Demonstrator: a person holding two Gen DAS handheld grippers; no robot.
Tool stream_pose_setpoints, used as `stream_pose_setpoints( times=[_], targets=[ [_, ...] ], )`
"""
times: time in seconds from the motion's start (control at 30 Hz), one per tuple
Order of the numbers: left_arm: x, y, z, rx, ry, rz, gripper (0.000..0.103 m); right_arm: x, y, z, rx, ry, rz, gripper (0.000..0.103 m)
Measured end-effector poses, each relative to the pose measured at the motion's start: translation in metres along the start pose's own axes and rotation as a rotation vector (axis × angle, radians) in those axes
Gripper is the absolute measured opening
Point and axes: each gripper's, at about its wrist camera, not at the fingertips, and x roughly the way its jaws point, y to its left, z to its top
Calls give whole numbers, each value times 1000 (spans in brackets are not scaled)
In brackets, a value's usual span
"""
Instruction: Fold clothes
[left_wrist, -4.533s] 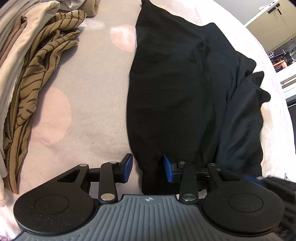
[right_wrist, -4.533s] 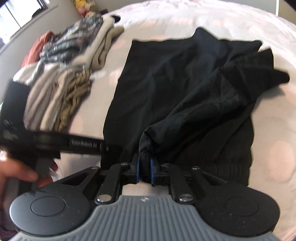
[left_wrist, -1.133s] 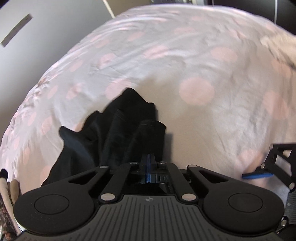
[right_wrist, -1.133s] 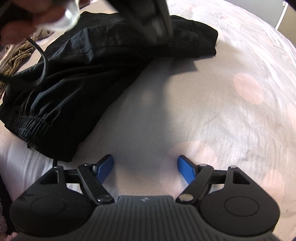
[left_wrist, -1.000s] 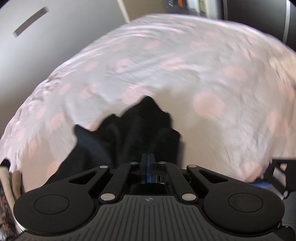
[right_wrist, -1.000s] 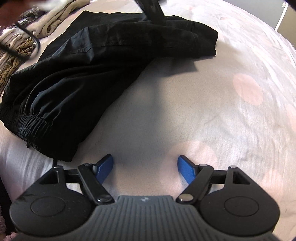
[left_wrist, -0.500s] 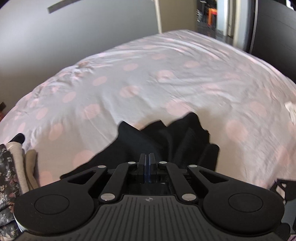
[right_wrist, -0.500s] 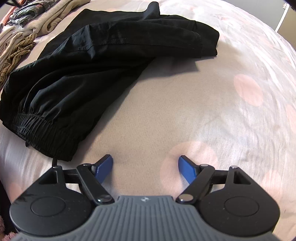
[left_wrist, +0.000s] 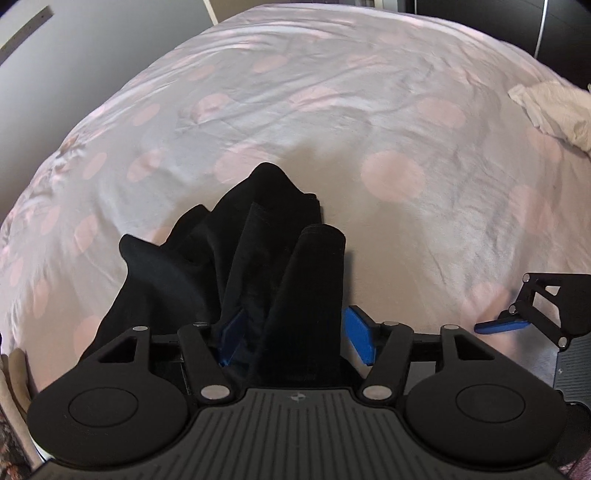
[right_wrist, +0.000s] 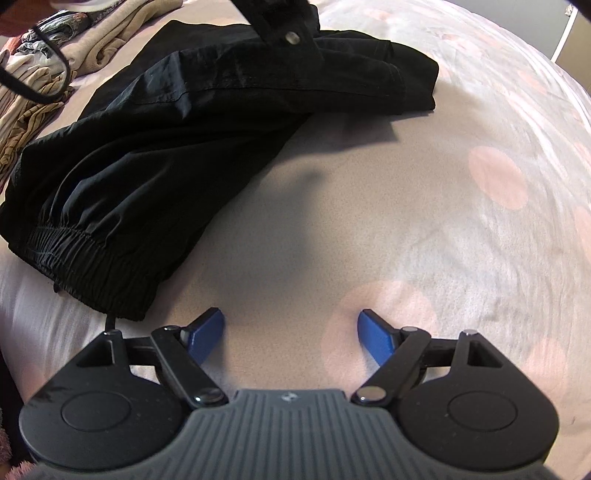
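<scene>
Black trousers (right_wrist: 155, 147) lie folded over on the pink-dotted bed sheet (right_wrist: 424, 229), elastic waistband (right_wrist: 85, 266) at the near left. In the left wrist view the trouser-leg ends (left_wrist: 258, 258) lie bunched between the blue pads. My left gripper (left_wrist: 295, 334) is open, its jaws apart around the fabric. It also shows at the top of the right wrist view (right_wrist: 280, 22). My right gripper (right_wrist: 291, 332) is open and empty over bare sheet, right of the waistband. It also shows at the right edge of the left wrist view (left_wrist: 535, 314).
A pile of beige, striped and patterned clothes (right_wrist: 40, 77) lies at the far left. A crumpled white cloth (left_wrist: 554, 107) lies at the far right of the bed. A grey wall (left_wrist: 74, 55) stands beyond the bed.
My left gripper was shut on the trouser-leg ends half a second ago; now its jaws have opened and the fabric rests on the bed. My right gripper has stayed open and still.
</scene>
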Motion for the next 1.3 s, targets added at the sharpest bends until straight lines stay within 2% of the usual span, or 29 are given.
stream_pose_setpoints(
  times=[0.13, 0.2, 0.23, 0.27, 0.3, 0.33, 0.37, 0.53, 0.67, 0.77, 0.9, 1.1, 1.3],
  targets=[
    [14, -12, 5, 66, 24, 13, 59, 1, 0, -1, -1, -1, 5, 85],
    [23, -19, 6, 99, 27, 45, 58, 1, 1, -1, -3, -1, 7, 86],
    [27, -20, 6, 100, 24, 55, 52, 2, 1, -1, -3, -2, 7, 86],
    [31, -21, 6, 99, 21, 63, 33, 2, 1, -1, -3, -2, 8, 87],
    [34, -19, 6, 85, 21, 52, 23, 2, 2, -1, -4, -2, 9, 87],
    [37, -17, 6, 70, 20, 41, 6, 2, 1, -1, -2, -3, 11, 87],
    [37, -14, 5, 49, 13, 41, 1, 3, 1, -1, -1, -4, 13, 87],
    [6, 11, -1, -77, -89, 65, 0, 3, 0, -1, 4, -7, 22, 88],
    [-32, 52, -13, -214, -162, 94, 0, 4, 1, 0, 2, -6, 20, 88],
    [-52, 86, -26, -286, -186, 147, 0, 4, 1, 1, 2, -6, 18, 88],
    [-63, 130, -46, -384, -182, 210, 0, 5, 2, 1, 1, -6, 15, 88],
    [-54, 176, -82, -480, -147, 283, 0, 7, 2, 3, 6, -4, 18, 89],
    [-17, 203, -124, -559, -49, 300, 0, 11, 1, 6, 10, -2, 29, 92]
  ],
)
